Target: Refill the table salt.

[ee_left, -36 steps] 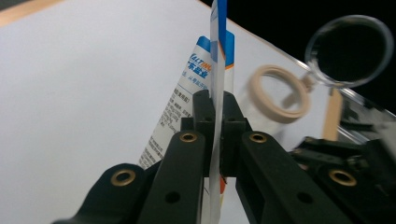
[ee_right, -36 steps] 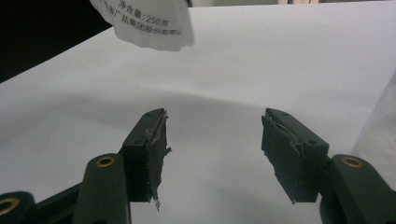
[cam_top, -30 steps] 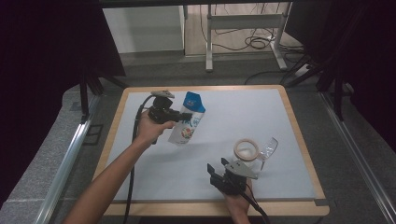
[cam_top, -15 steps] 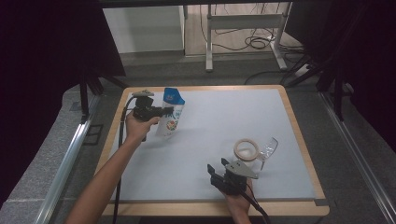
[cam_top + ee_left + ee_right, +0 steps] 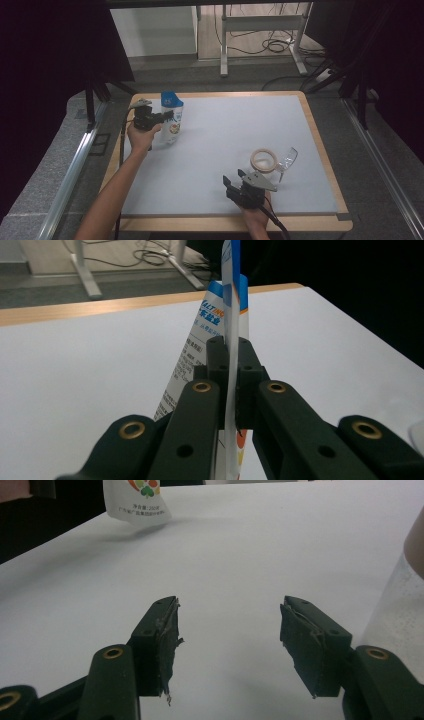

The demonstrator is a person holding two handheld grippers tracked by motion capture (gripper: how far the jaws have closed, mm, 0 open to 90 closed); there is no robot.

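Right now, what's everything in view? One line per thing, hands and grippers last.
Table: one, white top with a wooden rim, centre of the high view.
Pouch: one, white with a blue top and printed label, far left of the table, pinched at its edge.
Tape roll: one, beige ring, lying flat at the near right.
Glass: one, clear, on its side touching the tape roll's right.
Desk legs and cables: white frame, black cables, on the floor beyond the table.
Left gripper: black, shut on the pouch, far left.
Right gripper: black, fingers apart, near edge beside the glass.
Left hand and forearm: reaching in from the bottom.
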